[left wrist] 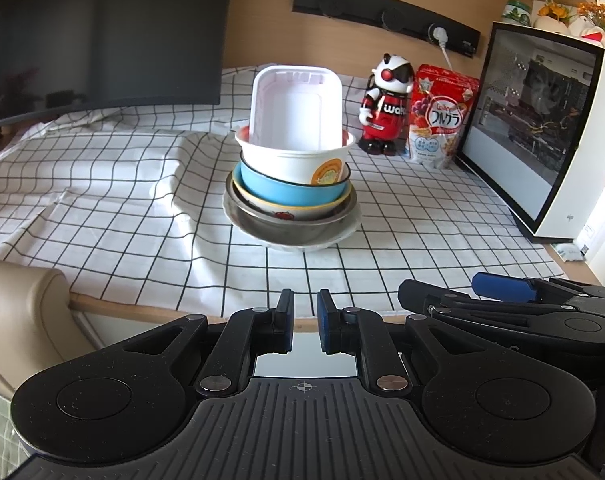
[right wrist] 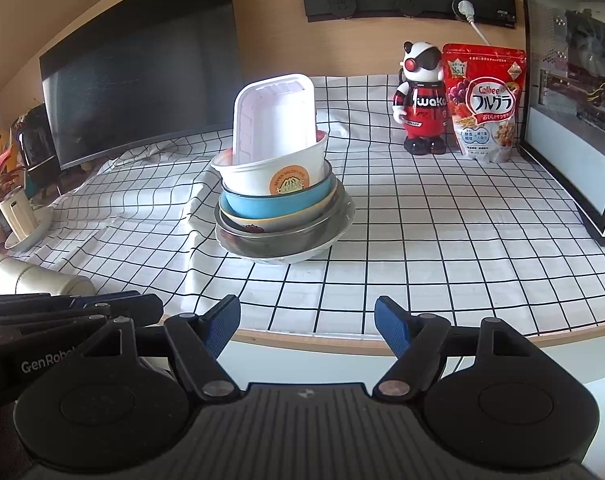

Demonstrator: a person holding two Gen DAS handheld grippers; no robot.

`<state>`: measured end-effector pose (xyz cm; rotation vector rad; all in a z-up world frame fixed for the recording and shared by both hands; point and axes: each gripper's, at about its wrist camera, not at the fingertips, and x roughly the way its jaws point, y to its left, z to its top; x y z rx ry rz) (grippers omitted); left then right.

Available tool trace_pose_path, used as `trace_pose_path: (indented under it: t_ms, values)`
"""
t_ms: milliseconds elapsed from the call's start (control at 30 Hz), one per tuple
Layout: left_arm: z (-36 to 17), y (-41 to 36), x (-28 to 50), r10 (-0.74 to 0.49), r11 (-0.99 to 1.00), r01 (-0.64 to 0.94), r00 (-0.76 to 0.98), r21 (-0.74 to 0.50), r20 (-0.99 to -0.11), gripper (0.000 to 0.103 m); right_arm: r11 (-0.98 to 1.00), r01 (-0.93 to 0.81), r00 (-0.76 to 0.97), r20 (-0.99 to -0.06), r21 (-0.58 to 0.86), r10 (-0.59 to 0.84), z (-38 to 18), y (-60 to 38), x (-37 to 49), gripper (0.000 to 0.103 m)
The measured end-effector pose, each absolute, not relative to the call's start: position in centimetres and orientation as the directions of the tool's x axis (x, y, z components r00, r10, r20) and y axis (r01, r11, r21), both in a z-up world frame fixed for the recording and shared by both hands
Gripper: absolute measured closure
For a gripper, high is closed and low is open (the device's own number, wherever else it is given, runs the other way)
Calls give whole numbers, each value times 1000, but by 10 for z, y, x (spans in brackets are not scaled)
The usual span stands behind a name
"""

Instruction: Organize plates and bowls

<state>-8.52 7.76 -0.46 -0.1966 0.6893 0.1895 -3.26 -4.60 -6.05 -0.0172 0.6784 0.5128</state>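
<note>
Left wrist view: left tool [left wrist: 305, 322] sits at the near desk edge, its jaws drawn nearly together with nothing between them. Right tool [left wrist: 502, 286] lies just beside it to the right, seen side-on. Stack [left wrist: 292, 184] stands mid-desk on the checked cloth [left wrist: 102, 200], well apart from both tools. Bottom to top: white plate [left wrist: 342, 236], steel bowl [left wrist: 278, 228], cream bowl [left wrist: 298, 209], blue bowl [left wrist: 290, 188], white cup-bowl [left wrist: 290, 156]. A white tray [left wrist: 296, 108] stands upright in the cup-bowl, leaning back. Behind the stack, to the right: robot toy [left wrist: 386, 108], cereal bag [left wrist: 442, 120], PC case [left wrist: 542, 128]. Monitor [left wrist: 102, 36] at left rear.

Right wrist view: right tool [right wrist: 307, 326] has its jaws standing wide apart, empty, over the desk edge [right wrist: 302, 336]. Left tool [right wrist: 74, 308] shows at lower left. Stack [right wrist: 278, 208] sits ahead, slightly left of centre, the tray [right wrist: 274, 120] tilted rightward in the top bowl. Toy [right wrist: 422, 100] and bag [right wrist: 484, 104] touch side by side at right rear. A potted plant [right wrist: 6, 184] stands at far left.
</note>
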Motion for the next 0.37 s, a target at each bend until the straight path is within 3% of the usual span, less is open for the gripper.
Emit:
trace_pose_path:
  t_ms: [367]
  values:
    - [-5, 82, -78, 109, 964, -238, 757, -117, -644, 88, 865, -471, 646, -599, 174, 473, -59, -46, -23, 28]
